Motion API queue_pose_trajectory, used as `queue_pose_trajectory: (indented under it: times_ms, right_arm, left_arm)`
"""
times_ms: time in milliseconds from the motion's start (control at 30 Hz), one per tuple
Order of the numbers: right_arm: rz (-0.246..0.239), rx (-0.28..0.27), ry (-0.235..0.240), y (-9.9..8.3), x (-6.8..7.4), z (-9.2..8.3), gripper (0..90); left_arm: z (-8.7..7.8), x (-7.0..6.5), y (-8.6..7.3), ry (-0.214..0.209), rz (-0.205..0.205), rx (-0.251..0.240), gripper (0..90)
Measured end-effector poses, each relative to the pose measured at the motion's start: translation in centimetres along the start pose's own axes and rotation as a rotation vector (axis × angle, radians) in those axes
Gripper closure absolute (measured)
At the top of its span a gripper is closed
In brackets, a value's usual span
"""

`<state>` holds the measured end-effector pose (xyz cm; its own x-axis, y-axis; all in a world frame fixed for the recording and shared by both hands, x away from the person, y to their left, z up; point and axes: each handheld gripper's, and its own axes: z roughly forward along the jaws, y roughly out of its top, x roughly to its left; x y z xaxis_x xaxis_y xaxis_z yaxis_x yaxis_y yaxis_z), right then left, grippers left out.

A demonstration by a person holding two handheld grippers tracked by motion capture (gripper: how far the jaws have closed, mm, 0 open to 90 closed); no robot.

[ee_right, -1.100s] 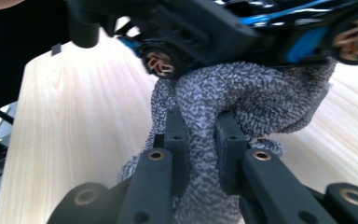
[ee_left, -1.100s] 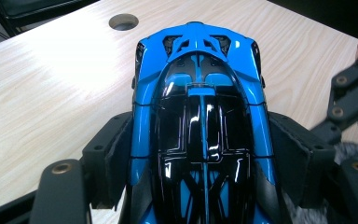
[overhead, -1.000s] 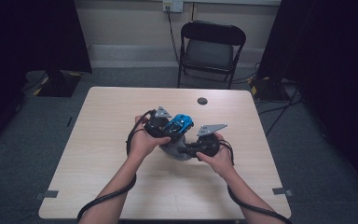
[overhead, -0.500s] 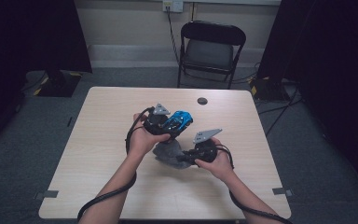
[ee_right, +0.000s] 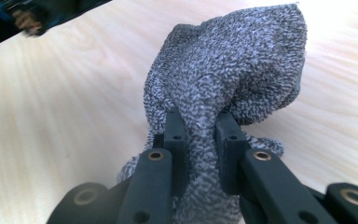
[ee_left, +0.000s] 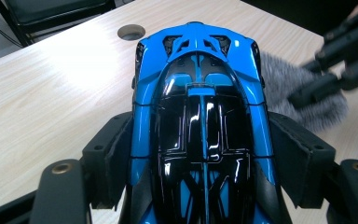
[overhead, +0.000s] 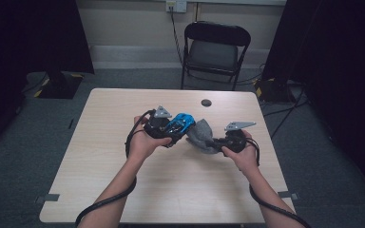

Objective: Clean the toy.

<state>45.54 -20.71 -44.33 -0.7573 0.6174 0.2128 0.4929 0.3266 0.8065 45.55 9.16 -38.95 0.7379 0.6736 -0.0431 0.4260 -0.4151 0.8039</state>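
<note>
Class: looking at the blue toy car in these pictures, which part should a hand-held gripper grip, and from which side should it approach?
Grip the blue toy car across its flanks at mid-body, coming in along its length. Its body is long and narrow with fairly flat sides, so two pads seat squarely there. The left hand-held gripper already clamps it this way.

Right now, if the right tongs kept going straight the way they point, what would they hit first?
Probably the blue car held in the left tongs; the right tongs point that way with the grey cloth pinched ahead. Depth is unclear.
</note>
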Motion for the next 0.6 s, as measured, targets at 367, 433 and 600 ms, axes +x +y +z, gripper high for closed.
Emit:
queue_pose_trajectory:
  times_ms: [367,433,600]
  right_arm:
    - [0.04,-0.05,-0.064,0.6,-1.4,-1.2,77.9]
    - [0.047,-0.075,-0.059,0.8,-1.4,-1.3,77.9]
    - [0.025,-0.104,-0.012,1.5,-0.4,-0.9,77.9]
  left_arm:
    - [-0.1,-0.9,0.0,-0.021,0.02,-0.005,28.3]
    - [0.0,-1.2,0.0,-0.026,0.029,-0.007,28.3]
    - [0.3,-1.7,0.0,-0.045,0.026,-0.007,28.3]
